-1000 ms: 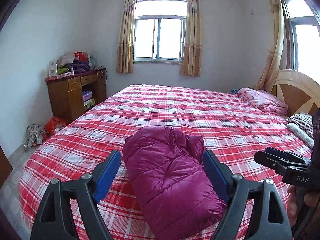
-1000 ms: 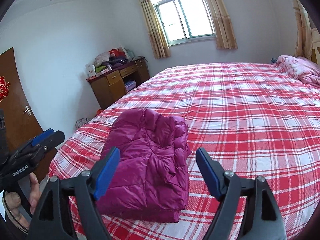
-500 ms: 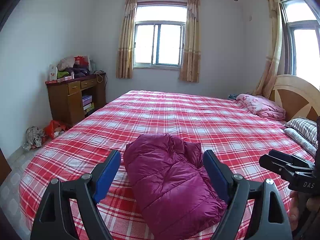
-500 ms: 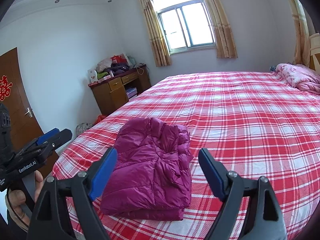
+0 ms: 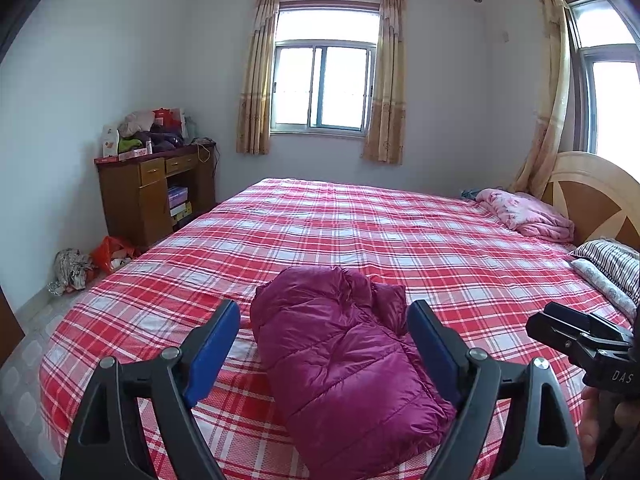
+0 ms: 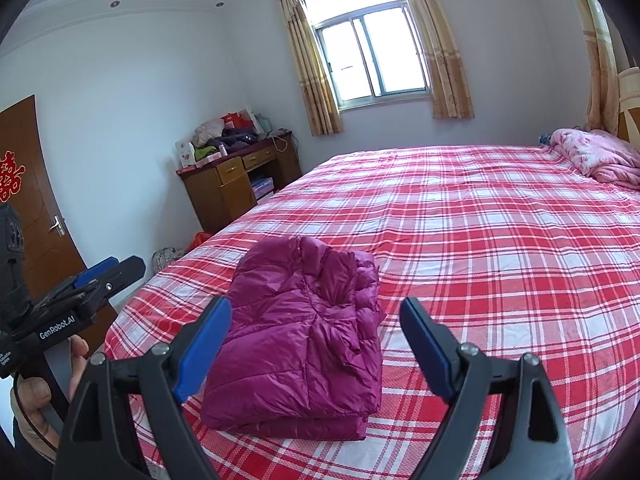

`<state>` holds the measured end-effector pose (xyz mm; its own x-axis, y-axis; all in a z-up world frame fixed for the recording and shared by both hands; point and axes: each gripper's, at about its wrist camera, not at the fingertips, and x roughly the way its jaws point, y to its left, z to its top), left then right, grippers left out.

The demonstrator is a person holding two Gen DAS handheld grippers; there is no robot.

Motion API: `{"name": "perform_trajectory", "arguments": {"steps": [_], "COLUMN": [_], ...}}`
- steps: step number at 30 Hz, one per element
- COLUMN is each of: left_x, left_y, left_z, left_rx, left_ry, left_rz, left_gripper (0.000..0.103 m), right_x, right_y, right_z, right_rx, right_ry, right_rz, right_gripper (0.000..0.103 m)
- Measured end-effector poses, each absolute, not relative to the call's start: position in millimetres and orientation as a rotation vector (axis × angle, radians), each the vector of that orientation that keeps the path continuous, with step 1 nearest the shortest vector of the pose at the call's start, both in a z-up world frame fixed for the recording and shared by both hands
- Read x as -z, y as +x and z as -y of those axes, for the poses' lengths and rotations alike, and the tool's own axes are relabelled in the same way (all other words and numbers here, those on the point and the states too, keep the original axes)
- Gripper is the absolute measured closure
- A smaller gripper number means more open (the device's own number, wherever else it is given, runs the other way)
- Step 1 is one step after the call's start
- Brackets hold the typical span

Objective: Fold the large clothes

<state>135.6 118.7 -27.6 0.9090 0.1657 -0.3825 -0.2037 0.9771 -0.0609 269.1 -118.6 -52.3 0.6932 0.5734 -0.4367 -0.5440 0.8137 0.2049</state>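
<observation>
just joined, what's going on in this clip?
A person holds a two-finger gripper in each hand over a bed with a red plaid cover. A magenta puffer jacket lies folded into a compact bundle near the bed's foot edge. The left gripper and the right gripper are both open and hang in front of the jacket, holding nothing. From how things lie, the fold looks finished.

Magenta quilted jacket (image 5: 344, 356) on red-and-white plaid bedspread (image 5: 400, 236); pink, seemingly floral blanket (image 5: 524, 216); blue-padded black tools.
</observation>
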Motion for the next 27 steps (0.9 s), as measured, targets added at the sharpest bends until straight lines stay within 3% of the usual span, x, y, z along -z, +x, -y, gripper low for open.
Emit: {"name": "perform_trajectory", "arguments": {"steps": [27], "left_x": [27.7], "left_y": [132.7], "left_z": [-121.5], "left_rx": [-0.217], "left_ry": [-0.093], "left_rz": [-0.352], "left_gripper": [0.014], "right_x": [45.3], "right_y": [256.8], "right_z": [112.1], "right_rx": [-0.652], "right_ry": [0.029], "right_rz": [-0.478], "right_gripper": [0.014]}}
